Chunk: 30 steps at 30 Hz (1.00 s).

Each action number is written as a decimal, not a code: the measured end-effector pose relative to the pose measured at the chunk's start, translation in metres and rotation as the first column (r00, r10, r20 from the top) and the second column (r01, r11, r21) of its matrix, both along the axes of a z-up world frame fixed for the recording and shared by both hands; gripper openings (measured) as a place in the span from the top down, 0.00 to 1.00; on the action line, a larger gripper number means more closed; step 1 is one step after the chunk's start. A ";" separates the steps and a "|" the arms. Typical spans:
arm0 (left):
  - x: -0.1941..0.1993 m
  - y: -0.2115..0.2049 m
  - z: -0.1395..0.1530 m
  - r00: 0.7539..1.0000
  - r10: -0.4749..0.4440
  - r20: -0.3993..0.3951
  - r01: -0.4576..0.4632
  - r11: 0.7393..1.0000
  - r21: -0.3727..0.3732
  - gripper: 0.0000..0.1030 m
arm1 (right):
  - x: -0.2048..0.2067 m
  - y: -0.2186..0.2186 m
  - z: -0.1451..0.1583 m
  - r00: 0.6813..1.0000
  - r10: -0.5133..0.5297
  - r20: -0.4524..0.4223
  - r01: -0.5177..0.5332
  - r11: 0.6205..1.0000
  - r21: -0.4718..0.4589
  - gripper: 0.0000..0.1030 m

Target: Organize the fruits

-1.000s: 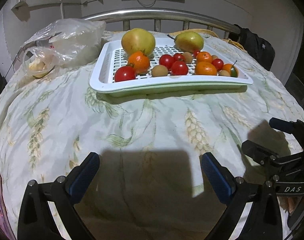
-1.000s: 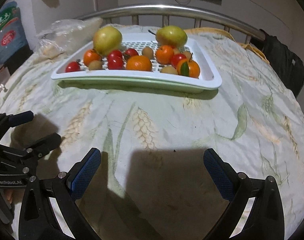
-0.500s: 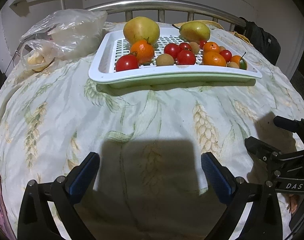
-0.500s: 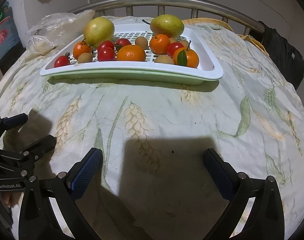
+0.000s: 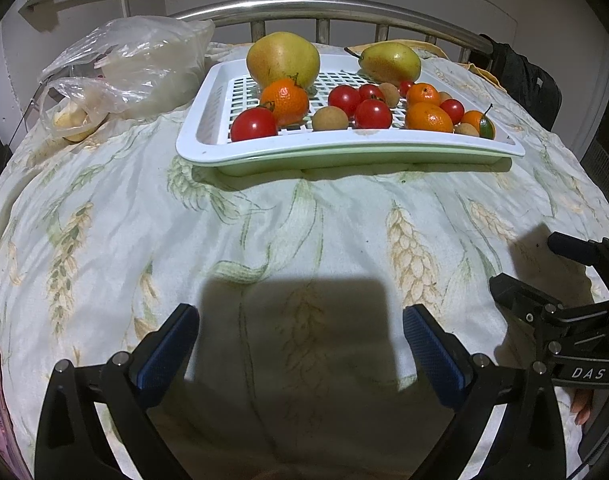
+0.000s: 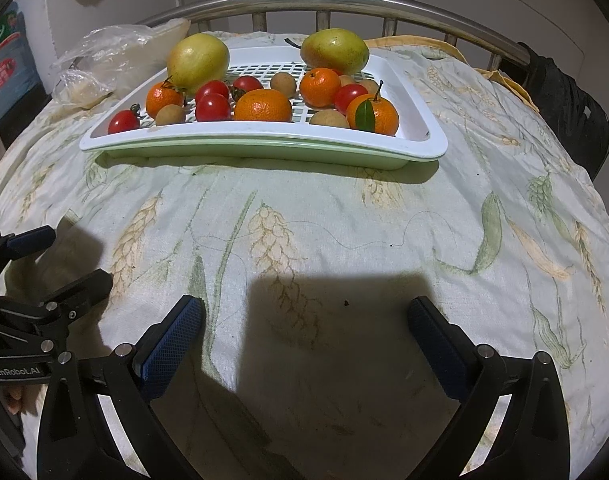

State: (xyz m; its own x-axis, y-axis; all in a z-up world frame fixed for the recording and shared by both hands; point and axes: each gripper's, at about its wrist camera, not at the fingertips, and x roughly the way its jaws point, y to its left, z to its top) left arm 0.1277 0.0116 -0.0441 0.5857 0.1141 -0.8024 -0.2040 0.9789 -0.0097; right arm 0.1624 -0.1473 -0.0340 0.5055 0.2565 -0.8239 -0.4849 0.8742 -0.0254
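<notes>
A white slotted tray (image 5: 208,120) (image 6: 420,120) lies on the far part of a cloth-covered bed. It holds two yellow-green pears (image 5: 283,58) (image 6: 334,51), several oranges (image 5: 284,100) (image 6: 263,105), red tomatoes (image 5: 253,124) (image 6: 212,107) and small brown fruits (image 5: 330,118) (image 6: 170,114). My left gripper (image 5: 300,332) is open and empty, low over the cloth well short of the tray. My right gripper (image 6: 304,328) is open and empty, likewise short of the tray. Each shows at the edge of the other's view.
Clear plastic bags (image 5: 128,68) (image 6: 100,64) lie left of the tray. A metal bed rail (image 5: 324,4) runs behind it. A dark bag (image 5: 520,80) (image 6: 564,112) sits at the far right. Patterned cloth (image 5: 264,240) lies between grippers and tray.
Both grippers have moved forward toward the tray, which now looks larger and nearer. Both stay open and empty.
</notes>
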 end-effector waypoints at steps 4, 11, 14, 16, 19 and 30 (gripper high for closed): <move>0.000 0.000 0.000 1.000 0.000 0.000 0.000 1.000 0.001 0.00 | 0.000 0.000 0.000 1.000 0.000 0.000 0.000 1.000 0.001 0.00; 0.000 0.000 0.000 1.000 -0.001 0.001 0.001 1.000 -0.001 0.00 | 0.000 0.000 0.000 1.000 0.000 0.000 0.000 1.000 0.000 0.00; 0.000 -0.001 0.000 1.000 -0.003 0.001 0.003 1.000 -0.001 0.00 | 0.000 0.000 0.000 1.000 0.000 0.000 0.000 1.000 0.000 0.00; -0.001 -0.001 0.000 1.000 -0.006 0.002 0.006 1.000 -0.001 0.00 | 0.000 0.000 0.000 1.000 0.000 0.000 0.000 1.000 0.000 0.00; -0.002 -0.001 0.000 1.000 -0.007 0.002 0.007 1.000 -0.002 0.00 | 0.000 0.000 0.000 1.000 0.000 0.000 0.000 1.000 0.000 0.00; -0.002 -0.001 0.000 1.000 -0.006 0.002 0.006 1.000 -0.002 0.00 | 0.000 0.000 0.000 1.000 0.000 0.000 0.000 1.000 0.000 0.00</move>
State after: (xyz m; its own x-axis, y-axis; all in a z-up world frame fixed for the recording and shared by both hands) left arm 0.1259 0.0105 -0.0441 0.5880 0.1091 -0.8015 -0.1980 0.9801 -0.0117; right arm 0.1619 -0.1471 -0.0341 0.5056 0.2565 -0.8238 -0.4847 0.8743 -0.0252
